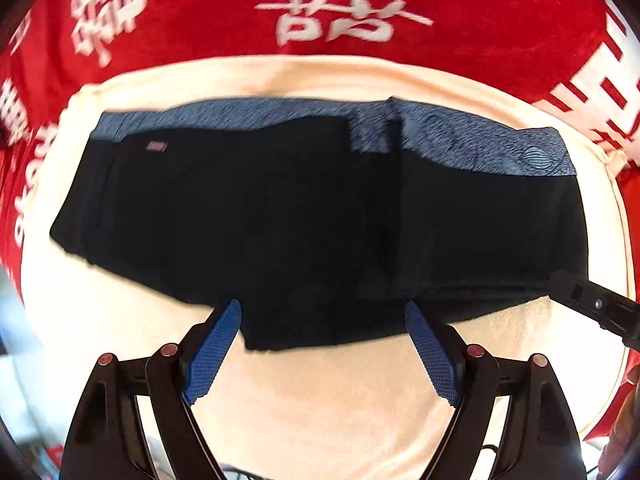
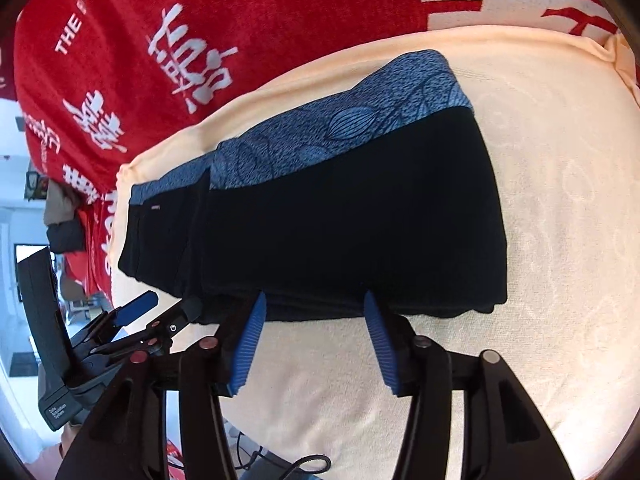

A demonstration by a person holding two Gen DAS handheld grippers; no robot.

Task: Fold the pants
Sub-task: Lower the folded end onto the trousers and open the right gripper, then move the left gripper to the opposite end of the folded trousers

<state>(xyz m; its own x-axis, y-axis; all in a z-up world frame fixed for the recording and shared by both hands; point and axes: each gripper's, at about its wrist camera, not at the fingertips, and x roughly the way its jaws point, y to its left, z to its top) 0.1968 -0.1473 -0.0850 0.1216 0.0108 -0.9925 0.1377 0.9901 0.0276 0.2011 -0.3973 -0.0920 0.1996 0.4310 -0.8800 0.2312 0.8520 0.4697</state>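
Here, folded pants blurred, both grippers' jaws apart, nothing clamped.

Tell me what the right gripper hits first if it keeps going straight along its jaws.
Most likely the near edge of the folded black pants. The right gripper has its jaws open, tips right at that edge, nothing clamped. Depth is unclear, so it might touch the cream cloth just under the hem instead.

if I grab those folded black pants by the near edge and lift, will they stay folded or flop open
The pants will probably flop: the soft black fabric lies in loose stacked layers along the near edge, so gripping only one layer would likely let the rest fall open. They look light, and the cream towel underneath seems grippy enough that pushing may bunch them rather than slide them.
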